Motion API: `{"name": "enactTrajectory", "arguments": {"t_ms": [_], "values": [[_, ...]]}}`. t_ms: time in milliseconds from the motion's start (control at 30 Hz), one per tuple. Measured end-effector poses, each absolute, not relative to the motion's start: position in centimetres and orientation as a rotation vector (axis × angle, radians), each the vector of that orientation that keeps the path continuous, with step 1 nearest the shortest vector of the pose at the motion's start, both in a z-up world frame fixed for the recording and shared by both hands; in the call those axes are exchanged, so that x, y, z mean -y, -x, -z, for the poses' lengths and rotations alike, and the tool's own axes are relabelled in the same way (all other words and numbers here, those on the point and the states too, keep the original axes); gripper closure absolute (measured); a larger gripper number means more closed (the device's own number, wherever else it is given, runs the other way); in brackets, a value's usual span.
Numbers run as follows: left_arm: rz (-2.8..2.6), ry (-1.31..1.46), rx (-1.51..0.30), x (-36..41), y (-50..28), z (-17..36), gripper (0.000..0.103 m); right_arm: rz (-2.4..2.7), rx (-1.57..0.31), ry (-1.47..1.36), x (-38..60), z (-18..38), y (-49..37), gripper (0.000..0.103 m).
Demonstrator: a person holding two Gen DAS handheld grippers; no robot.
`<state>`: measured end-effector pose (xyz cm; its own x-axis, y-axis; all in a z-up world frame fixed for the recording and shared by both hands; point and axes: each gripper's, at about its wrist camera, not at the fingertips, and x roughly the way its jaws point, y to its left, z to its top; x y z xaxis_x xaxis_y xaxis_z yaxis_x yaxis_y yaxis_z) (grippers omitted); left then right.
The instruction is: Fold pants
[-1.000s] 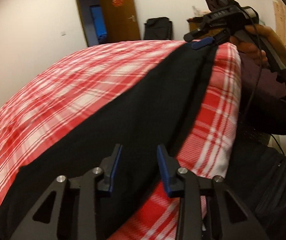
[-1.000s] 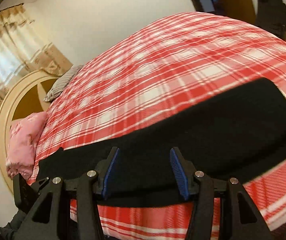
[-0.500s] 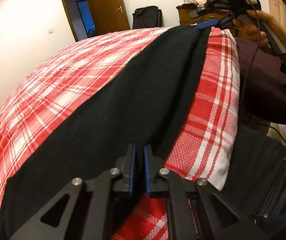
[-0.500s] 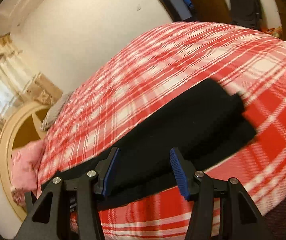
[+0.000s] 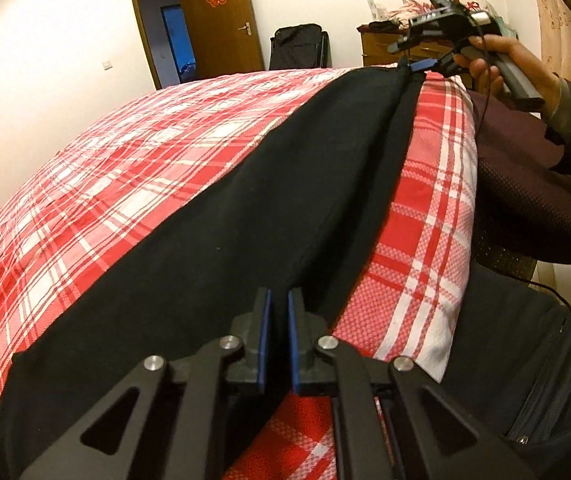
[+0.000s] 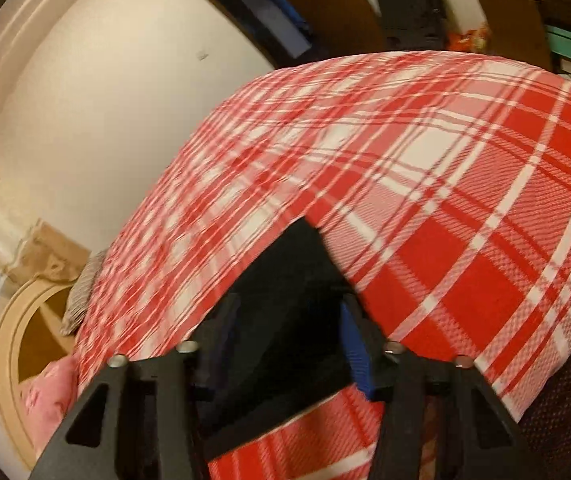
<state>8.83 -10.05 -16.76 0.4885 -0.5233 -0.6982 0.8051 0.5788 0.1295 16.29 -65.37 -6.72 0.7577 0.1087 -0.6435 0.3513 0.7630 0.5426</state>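
The left hand-held gripper [image 5: 276, 334], at the lower centre of the frame, is being held pinched on the near edge of the black pants [image 5: 221, 256], which are lying lengthwise along the bed [image 5: 133, 168] edge. The right hand-held gripper [image 6: 289, 344] is being held wide over the far end, so a grasp there is probably being called for next, with open bedspread being left at the upper left for folding.

1. Long black fabric pants [image 5: 253, 216] lie stretched along the red-and-white plaid bedsheet [image 5: 117, 176].
2. Left gripper [image 5: 276, 338] nearly closed at the near pants edge.
3. Right gripper [image 5: 415, 65] held by a hand [image 5: 505, 60] at the far end.
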Motion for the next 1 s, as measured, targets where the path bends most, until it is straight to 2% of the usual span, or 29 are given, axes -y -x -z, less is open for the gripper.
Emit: {"name": "enactTrajectory", "arguments": {"t_ms": [33,100,133,367,600,800,1000], "values": [[0.847,-0.474,-0.657,10.0,-8.9,16.7,0.093,0.159,-0.709,-0.699,65.6,6.8,-16.4,0.080],[0.848,-0.472,-0.657,10.0,-8.9,16.8,0.097,0.156,-0.702,-0.681,65.7,6.8,-16.5,0.093],[0.850,-0.473,-0.656,10.0,-8.9,16.8,0.097,0.145,-0.697,-0.677,65.7,6.8,-16.5,0.095],[0.883,-0.463,-0.605,9.4,-8.1,15.9,0.099,0.020,-0.578,-0.649,65.6,4.7,-14.3,0.096],[0.886,-0.516,-0.635,9.8,-7.4,18.1,0.099,0.043,-0.619,-0.706,67.5,8.0,-12.3,0.097],[0.879,-0.500,-0.634,9.6,-7.4,17.9,0.099,0.012,-0.578,-0.703,67.1,7.1,-12.1,0.097],[0.872,-0.476,-0.641,9.5,-7.6,18.3,0.099,0.032,-0.589,-0.739,67.9,8.7,-11.3,0.097]]}}
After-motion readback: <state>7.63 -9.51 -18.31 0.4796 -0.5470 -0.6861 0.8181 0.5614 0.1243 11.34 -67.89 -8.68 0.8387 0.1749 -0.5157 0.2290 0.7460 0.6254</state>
